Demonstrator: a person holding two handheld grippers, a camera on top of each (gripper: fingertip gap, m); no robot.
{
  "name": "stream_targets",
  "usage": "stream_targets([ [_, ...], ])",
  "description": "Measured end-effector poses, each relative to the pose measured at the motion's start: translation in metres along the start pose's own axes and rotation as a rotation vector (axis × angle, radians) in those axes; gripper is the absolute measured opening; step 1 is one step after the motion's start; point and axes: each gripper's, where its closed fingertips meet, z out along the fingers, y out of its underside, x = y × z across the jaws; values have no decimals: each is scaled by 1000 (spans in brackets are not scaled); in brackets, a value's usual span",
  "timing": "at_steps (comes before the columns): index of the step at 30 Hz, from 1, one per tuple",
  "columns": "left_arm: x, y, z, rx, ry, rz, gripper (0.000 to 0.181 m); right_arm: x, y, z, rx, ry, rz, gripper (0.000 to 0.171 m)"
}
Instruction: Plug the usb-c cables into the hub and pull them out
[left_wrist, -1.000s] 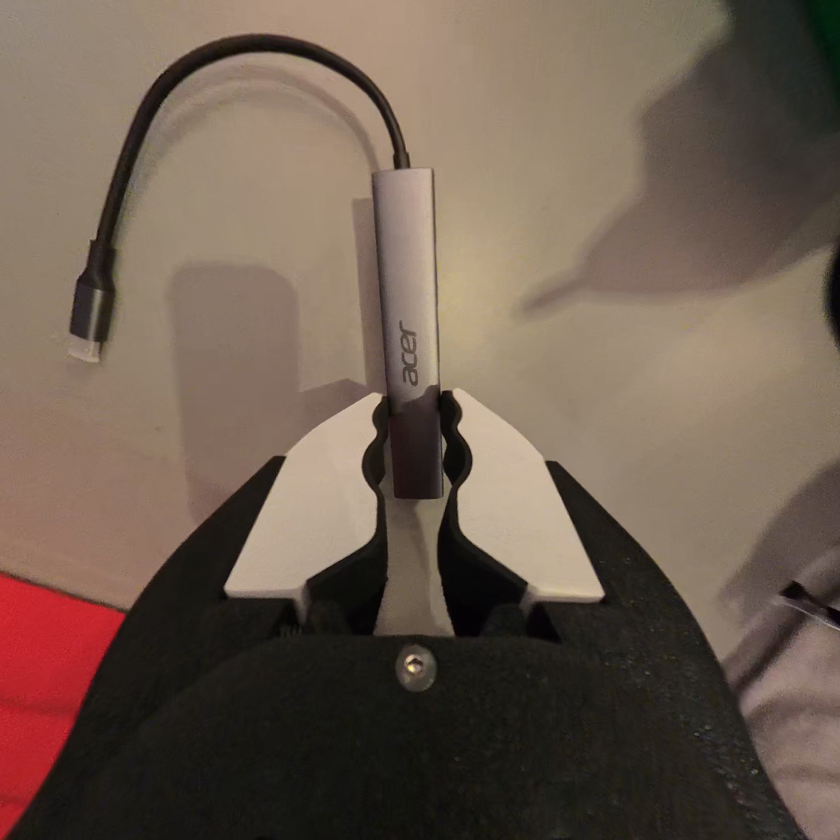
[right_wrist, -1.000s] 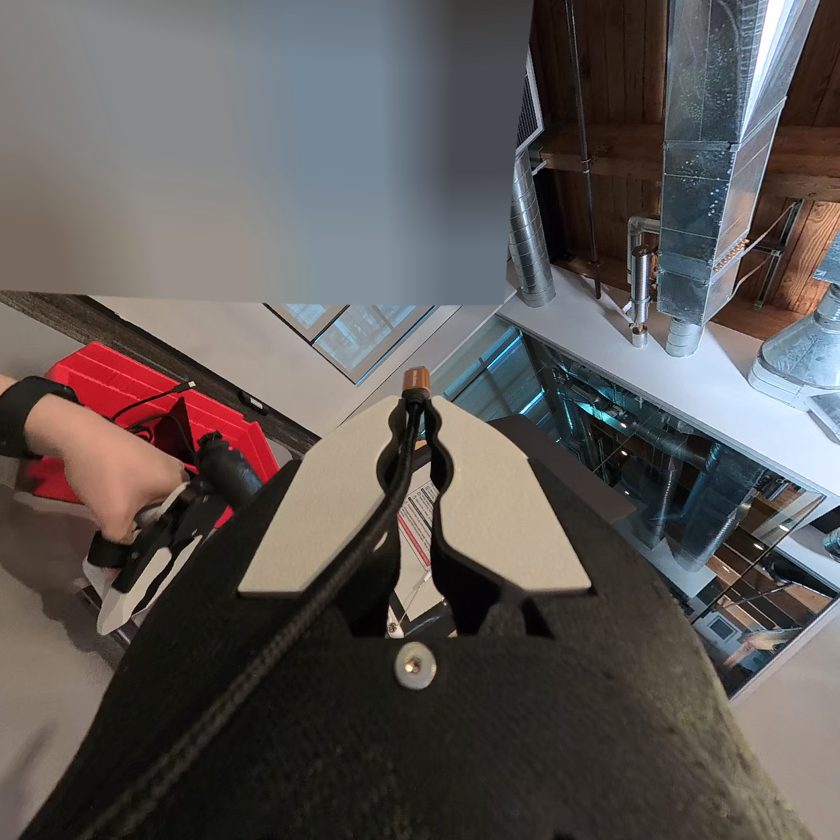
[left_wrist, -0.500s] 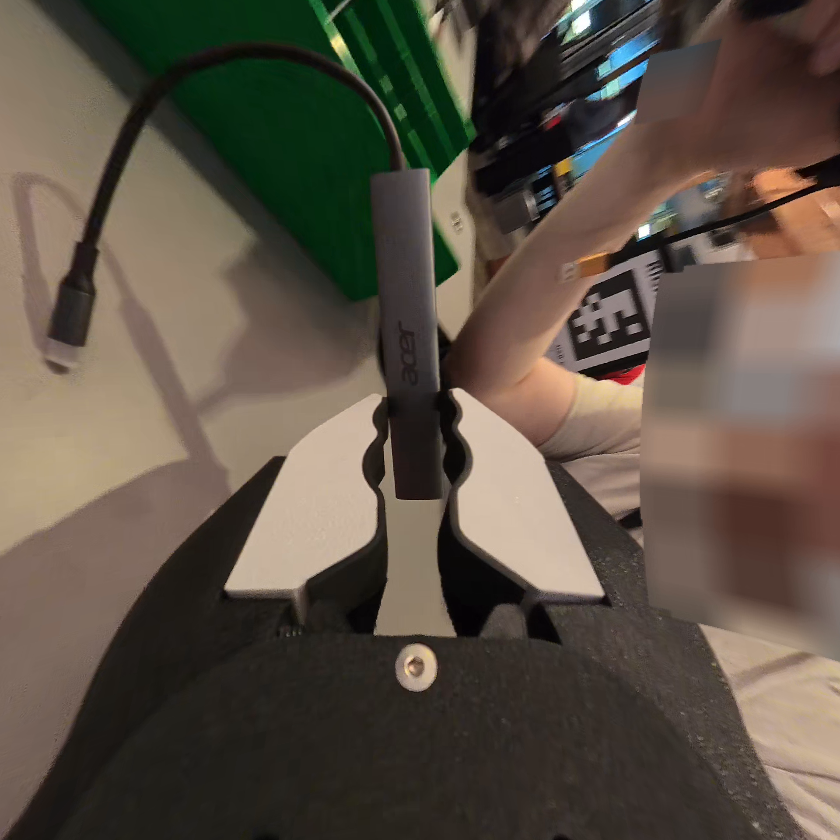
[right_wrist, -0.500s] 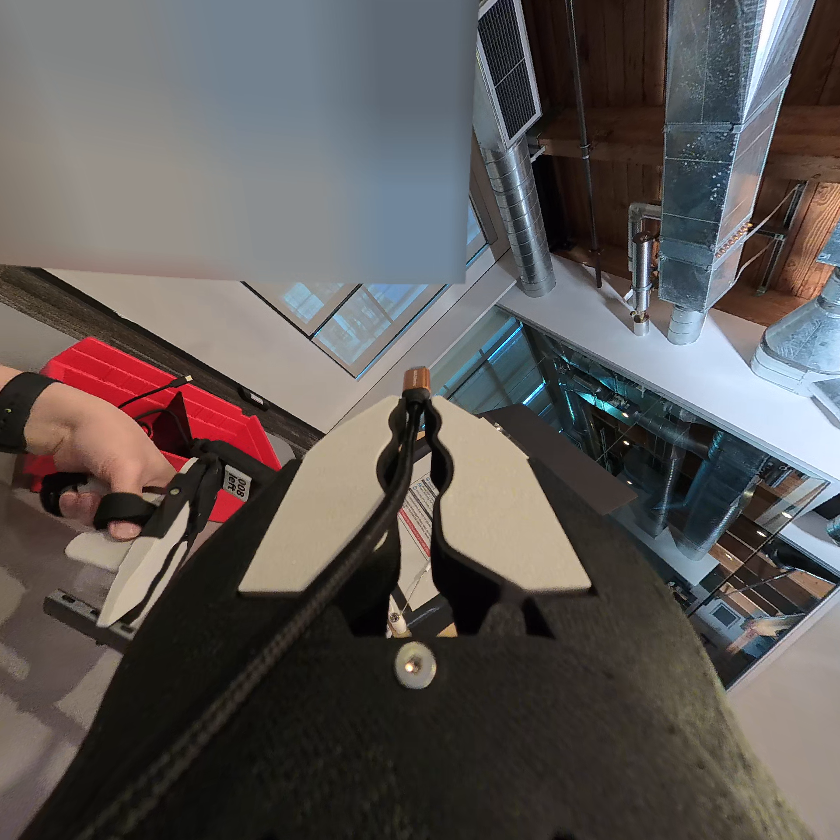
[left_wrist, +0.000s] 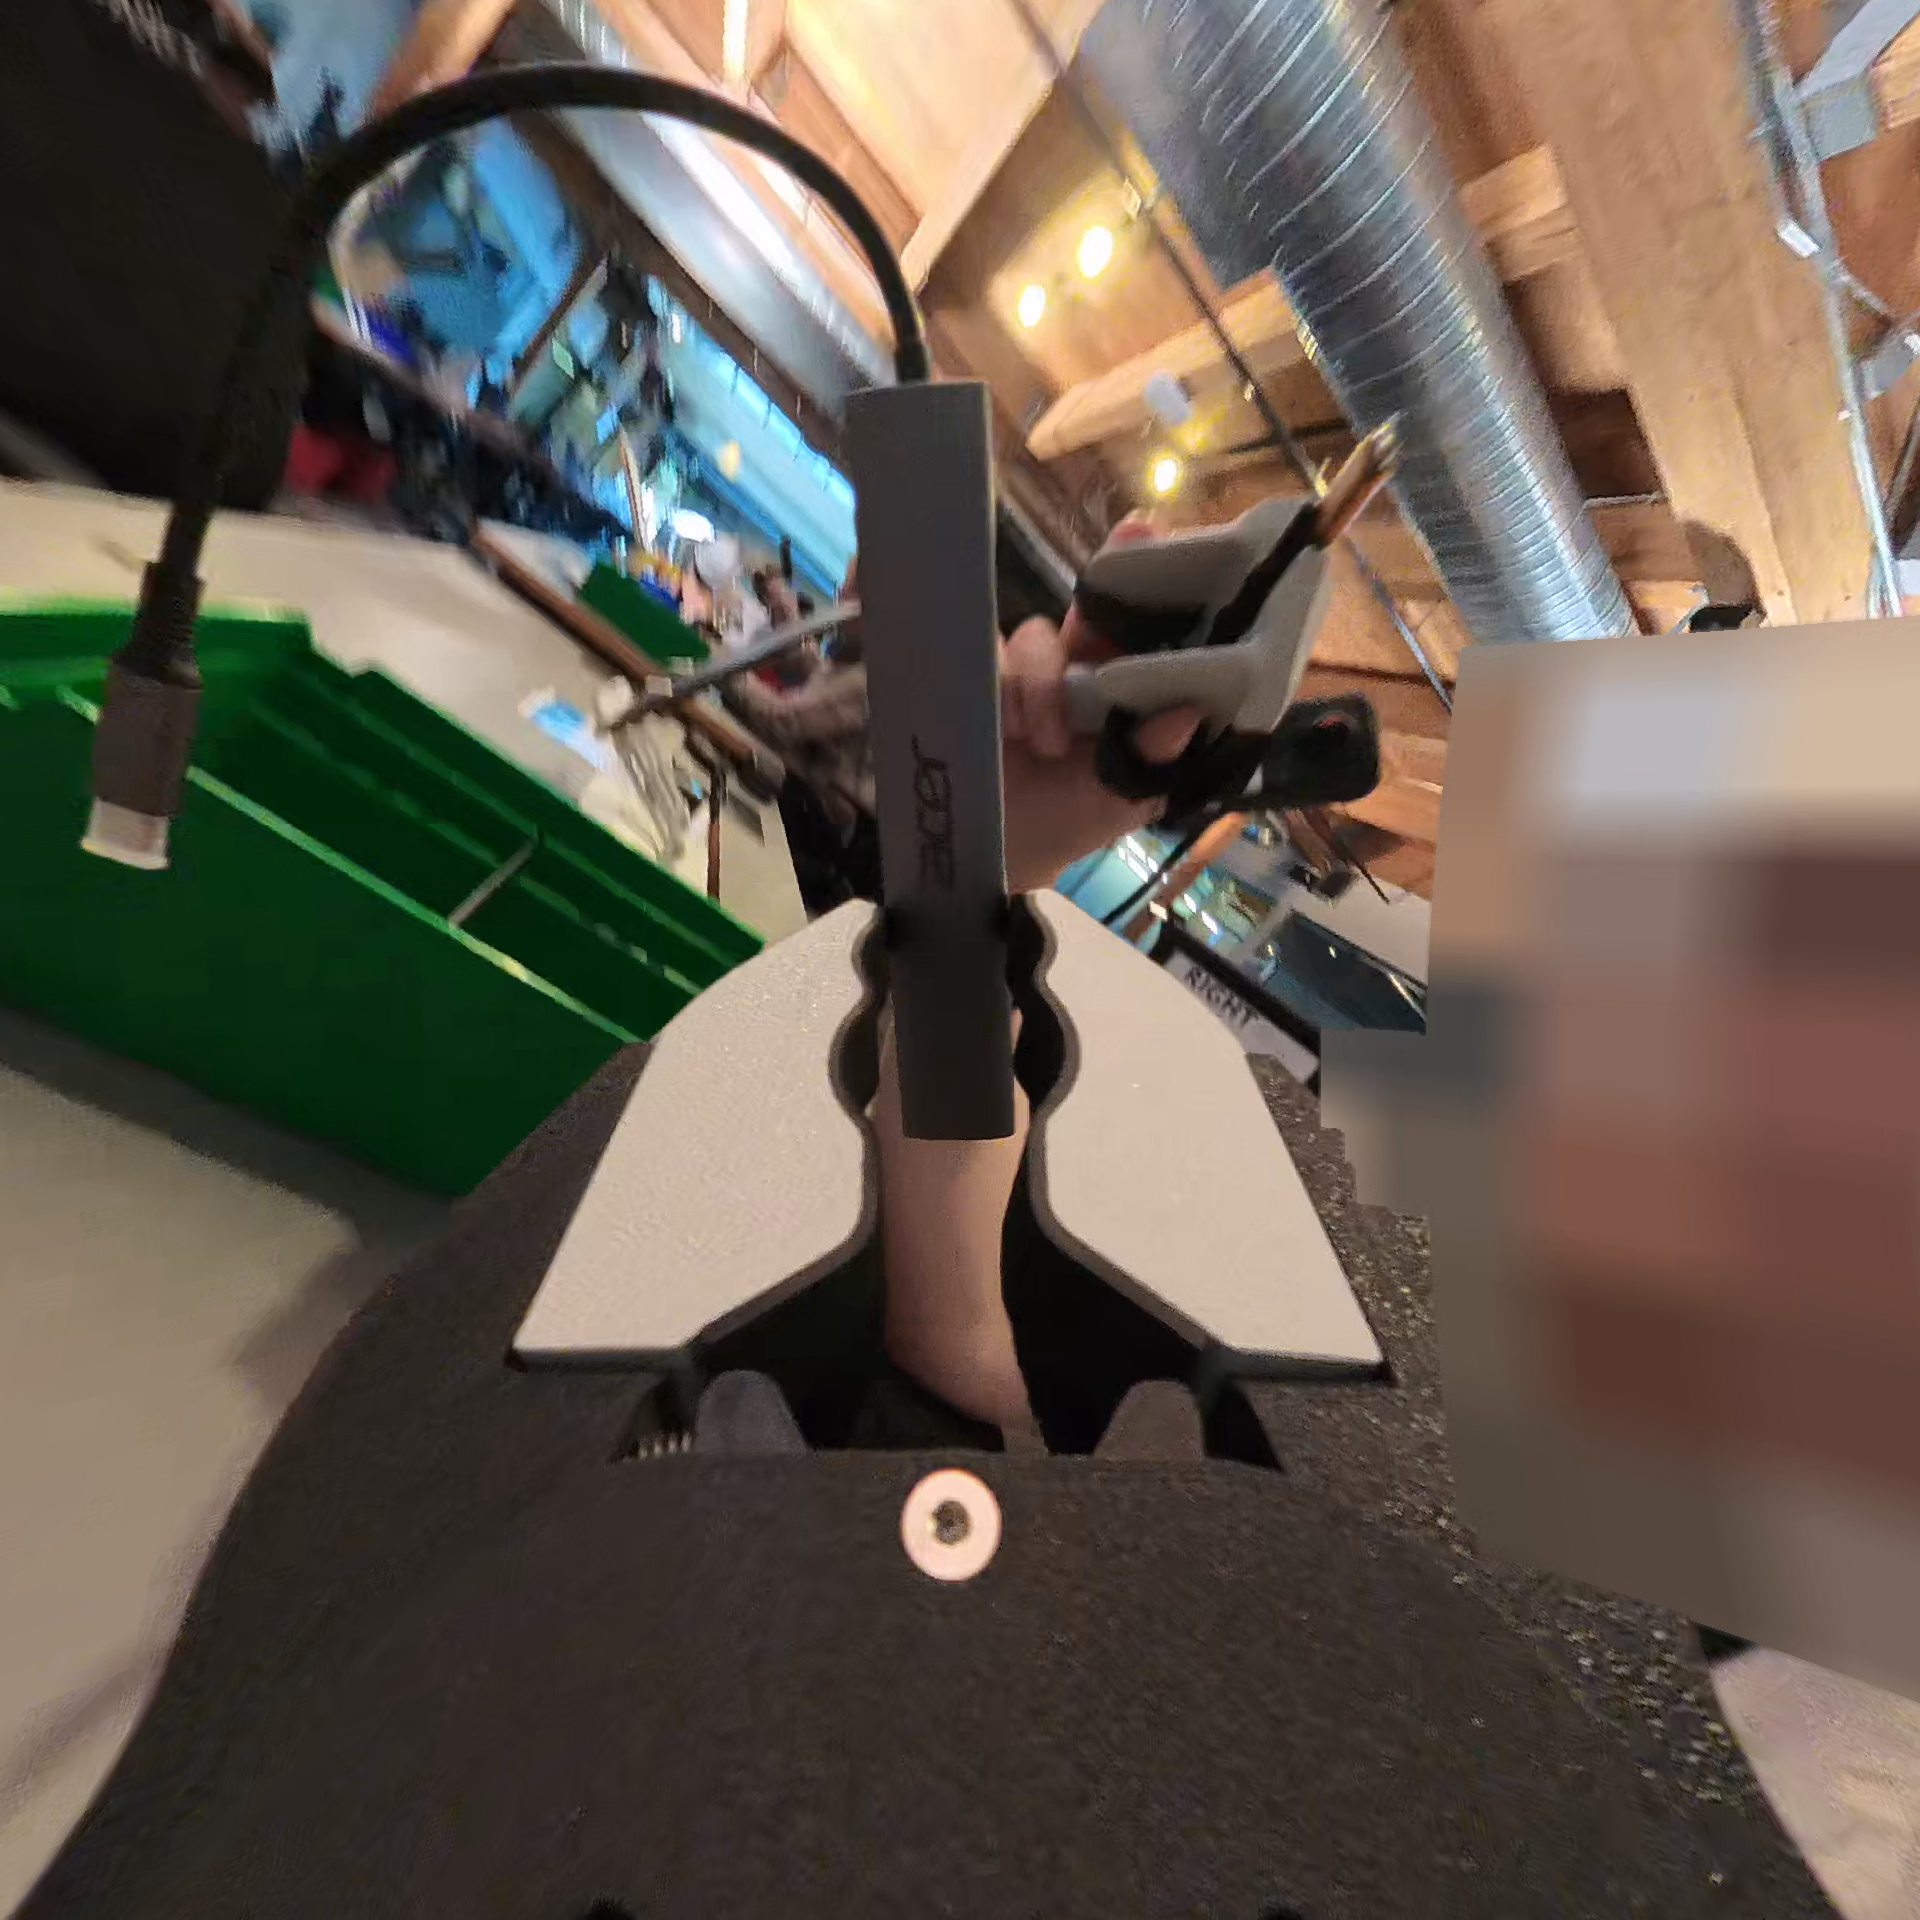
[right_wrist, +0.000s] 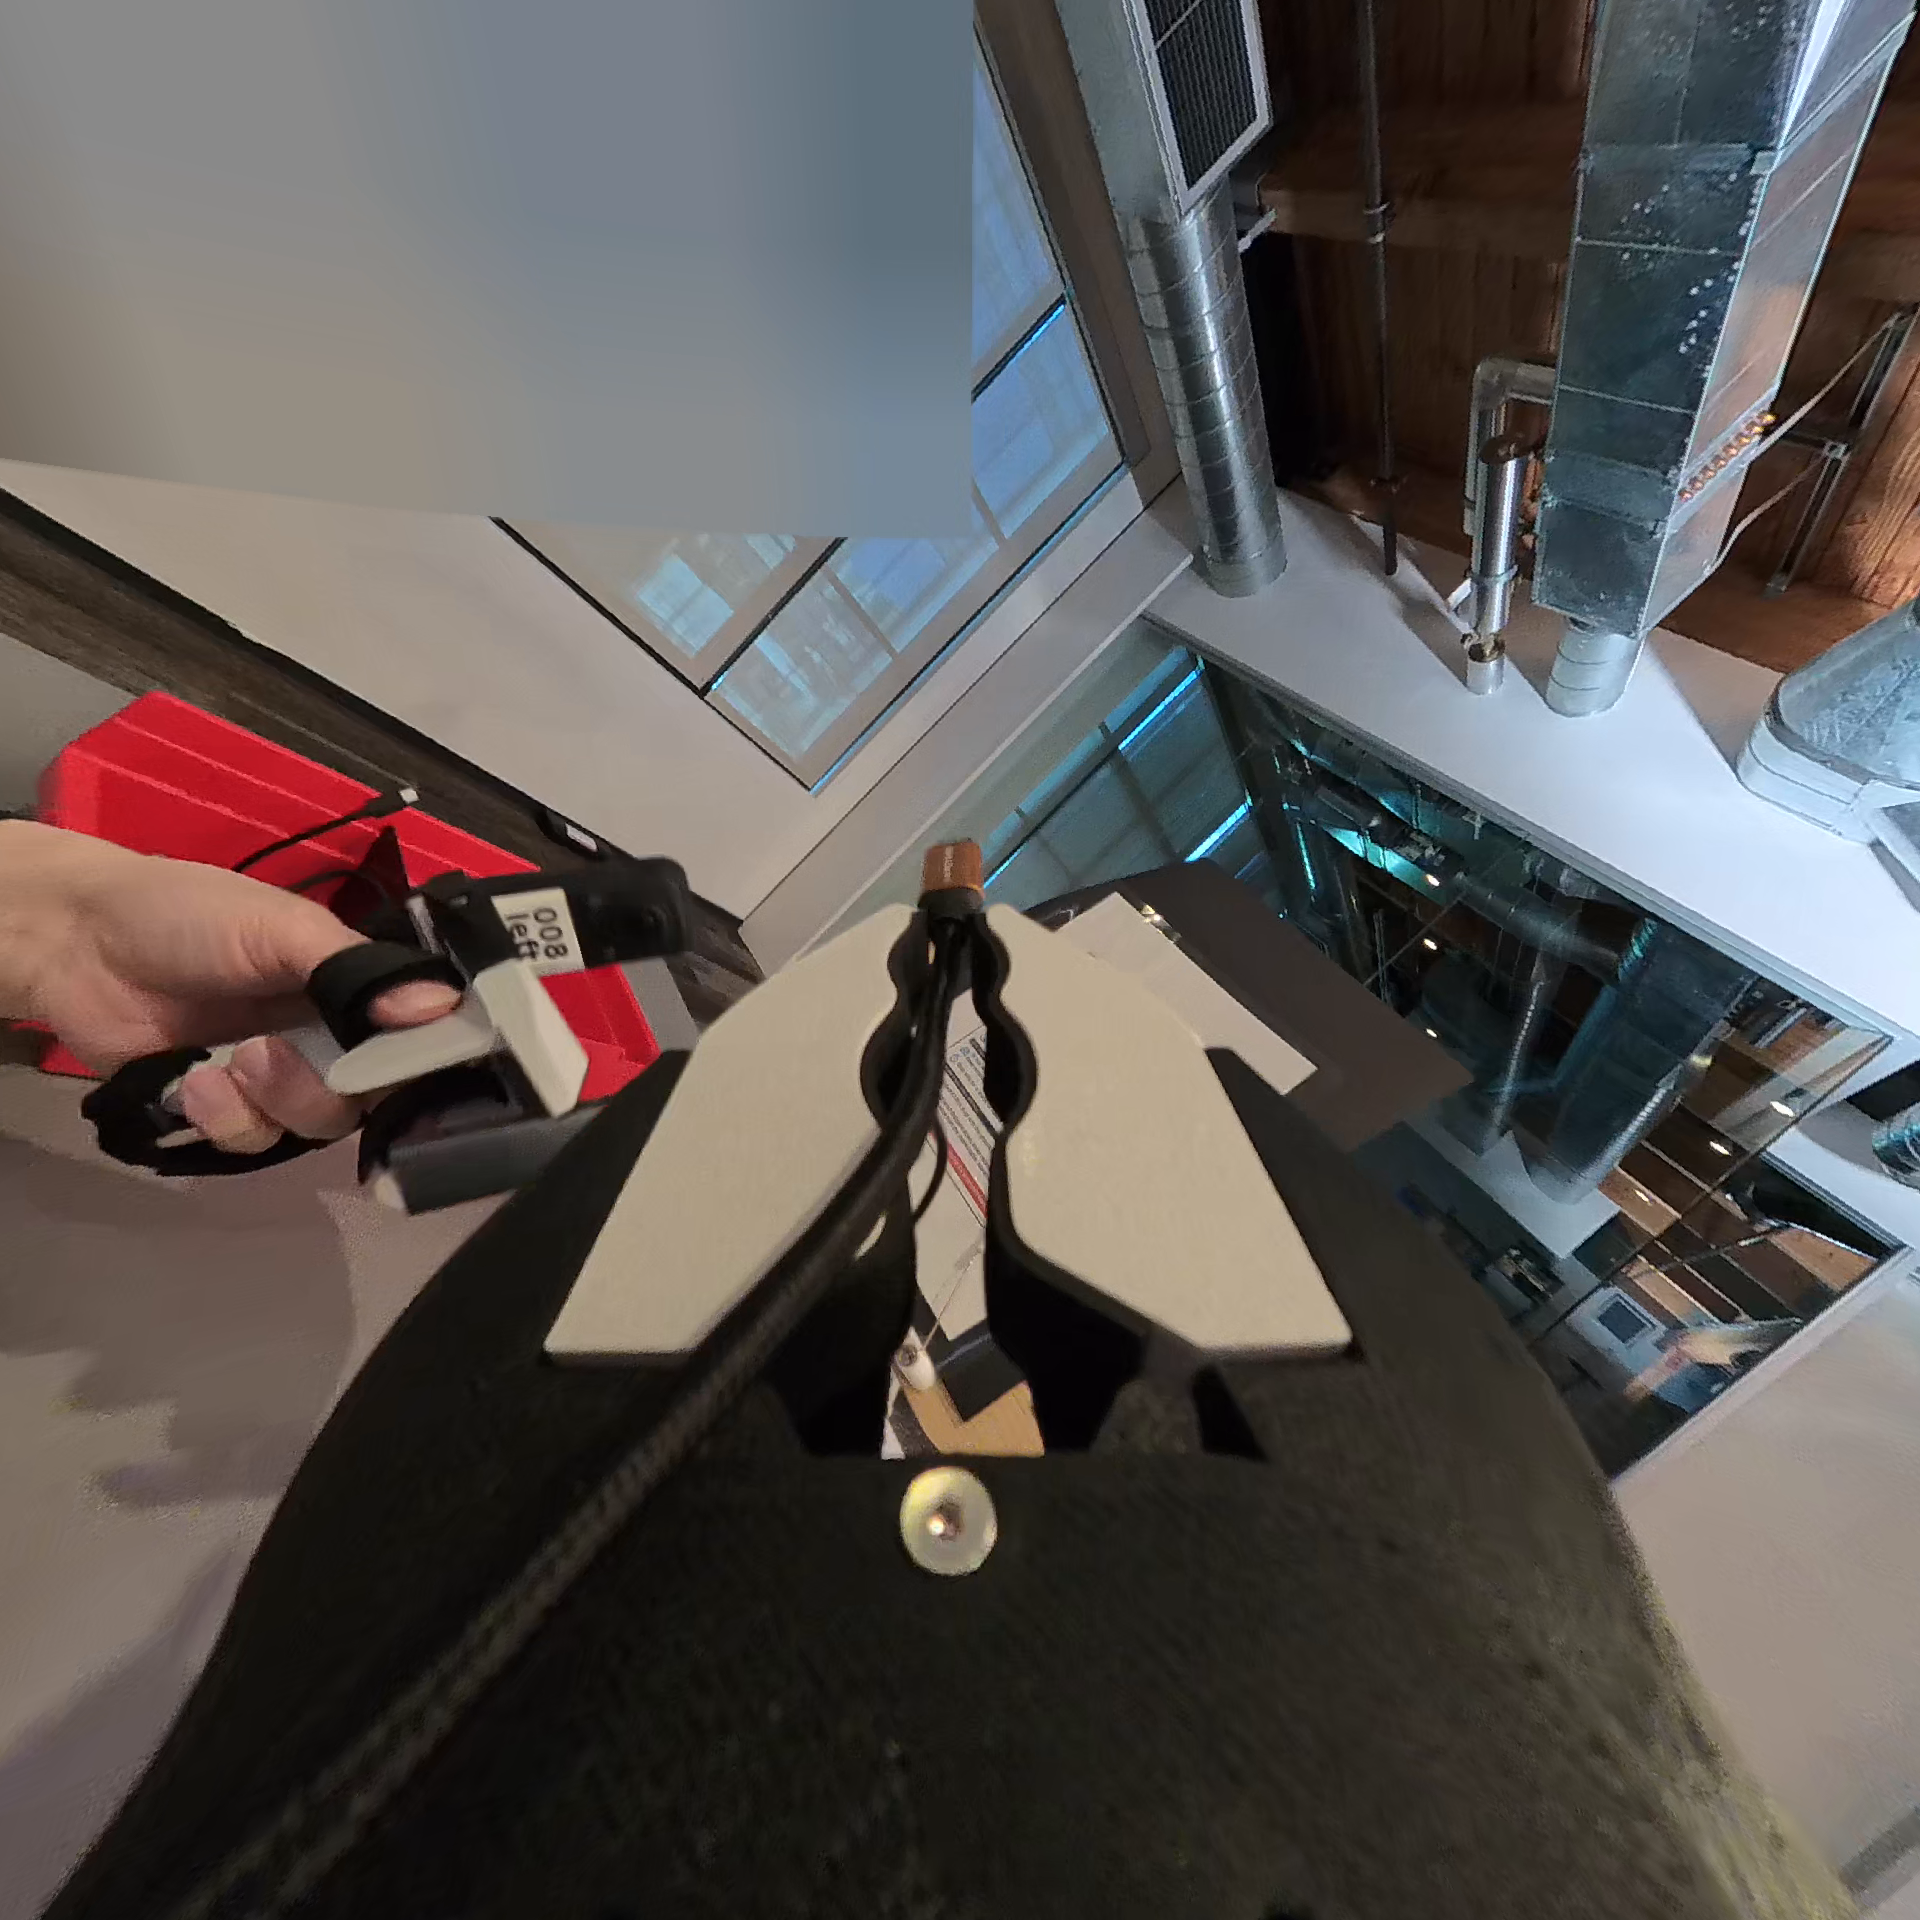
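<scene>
My left gripper (left_wrist: 943, 920) is shut on the lower end of a slim grey hub (left_wrist: 930, 644), held upright in the air. The hub's own black lead (left_wrist: 582, 94) arcs over to the left and ends in a dangling plug (left_wrist: 135, 758). My right gripper (right_wrist: 948, 914) is shut on a black braided cable (right_wrist: 727, 1382), whose copper-coloured plug (right_wrist: 951, 868) sticks out past the tips. The right gripper also shows in the left wrist view (left_wrist: 1226, 613), just right of the hub and apart from it. The left gripper shows at the left of the right wrist view (right_wrist: 499, 1029).
A green bin (left_wrist: 312, 883) stands on the pale table (left_wrist: 125, 1299) to the left. A red bin (right_wrist: 239, 790) with a thin cable stands at the left in the right wrist view. A person's hands (right_wrist: 156, 956) hold both grippers. Ducts and ceiling fill the background. About 15 cm separates my left fingertips from my right.
My left gripper has lifted and tilted up from the table with the hub, so its view now looks across the room. It has moved closer to my right gripper, which has barely moved.
</scene>
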Motion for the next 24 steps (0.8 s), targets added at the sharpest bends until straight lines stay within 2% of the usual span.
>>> stream_targets([
  [5,21,-38,-20,252,-2,191,21,-6,-3,12,-40,5,-9,8],
  [9,31,-57,-41,369,-146,416,21,-22,-10,26,-68,-12,-85,8],
  [14,39,-69,-56,401,-399,709,21,-50,-17,47,-91,-51,-185,8],
  [18,39,-72,-61,344,-592,882,21,-68,-12,61,-144,-58,-332,8],
  [24,49,-70,-56,281,-668,1042,22,-75,5,74,-228,-4,-555,8],
])
